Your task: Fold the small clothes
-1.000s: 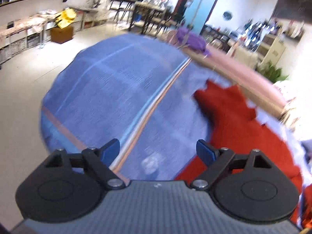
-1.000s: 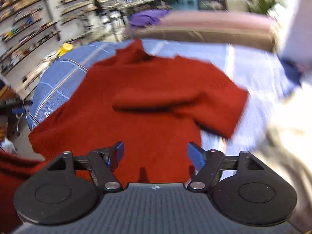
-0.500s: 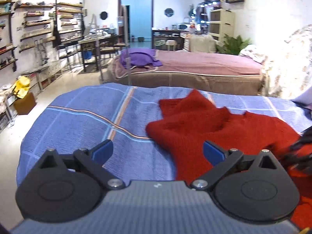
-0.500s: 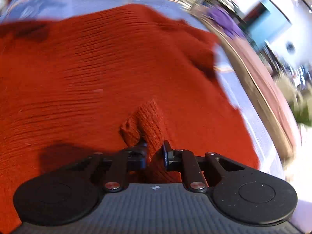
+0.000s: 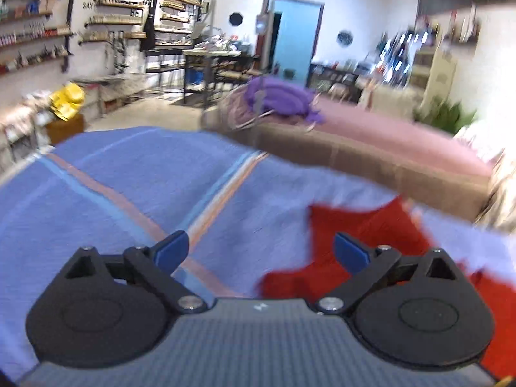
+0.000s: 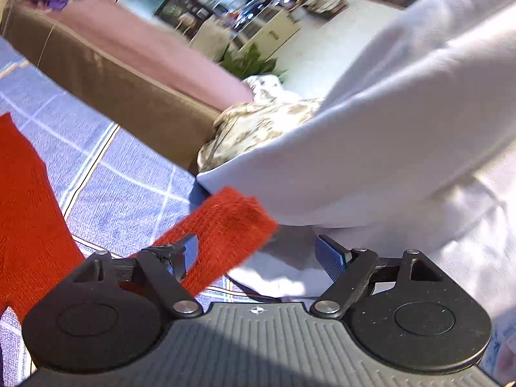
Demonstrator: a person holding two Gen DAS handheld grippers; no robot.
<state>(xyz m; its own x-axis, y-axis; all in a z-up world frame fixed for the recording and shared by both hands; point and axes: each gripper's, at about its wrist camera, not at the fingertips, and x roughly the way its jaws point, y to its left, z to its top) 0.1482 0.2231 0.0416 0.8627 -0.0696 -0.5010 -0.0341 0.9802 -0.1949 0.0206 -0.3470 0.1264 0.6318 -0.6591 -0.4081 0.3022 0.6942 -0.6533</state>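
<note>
Left tool (image 5: 261, 251) hangs released over the blue plaid bedspread (image 5: 113, 187), the red sweater (image 5: 364, 235) at its 2 o'clock. Right tool (image 6: 258, 258) is released too; a red sleeve (image 6: 225, 225) drapes across its left finger, white pillow (image 6: 387, 129) beyond.

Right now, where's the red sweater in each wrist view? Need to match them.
Left wrist: red sweater lower right, lying on the blue plaid sheet, behind the right finger of the open left gripper.
Right wrist: main body at the left edge; one strip crosses the open right gripper.
Shared landmark: the pink-covered bed with the purple cloth.
</note>
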